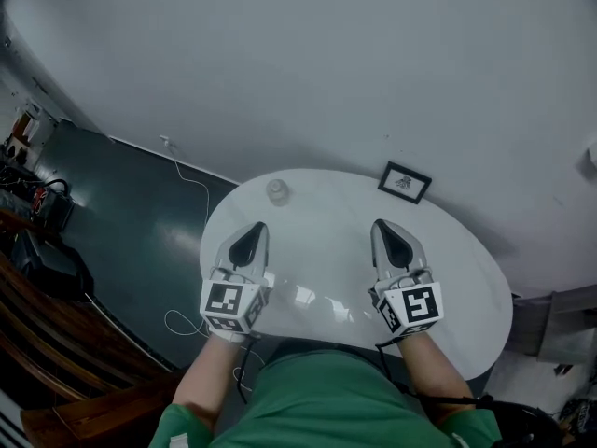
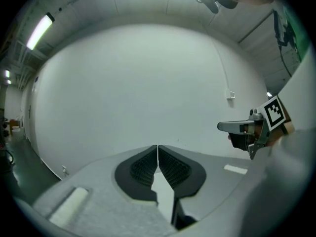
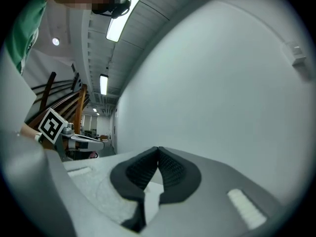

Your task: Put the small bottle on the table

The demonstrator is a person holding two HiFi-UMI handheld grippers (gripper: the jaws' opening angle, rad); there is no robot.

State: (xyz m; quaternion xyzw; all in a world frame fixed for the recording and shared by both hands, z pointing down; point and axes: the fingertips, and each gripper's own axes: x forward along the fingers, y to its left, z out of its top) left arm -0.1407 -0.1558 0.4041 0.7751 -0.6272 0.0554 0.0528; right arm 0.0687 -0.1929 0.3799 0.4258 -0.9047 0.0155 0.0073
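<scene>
Closed tight, holding nothing: left grey gripper (image 1: 252, 236), right grey gripper (image 1: 387, 236). Small clear bottle (image 1: 277, 191) near white oval table's (image 1: 322, 241) far-left edge; detail indistinct.

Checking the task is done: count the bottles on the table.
1. The small bottle stands near the white table's far left edge, ahead of the left tool. None seems hidden.

Left hand-held gripper (image 2: 158, 151), jaws together, faces a white wall (image 2: 143, 83).
</scene>
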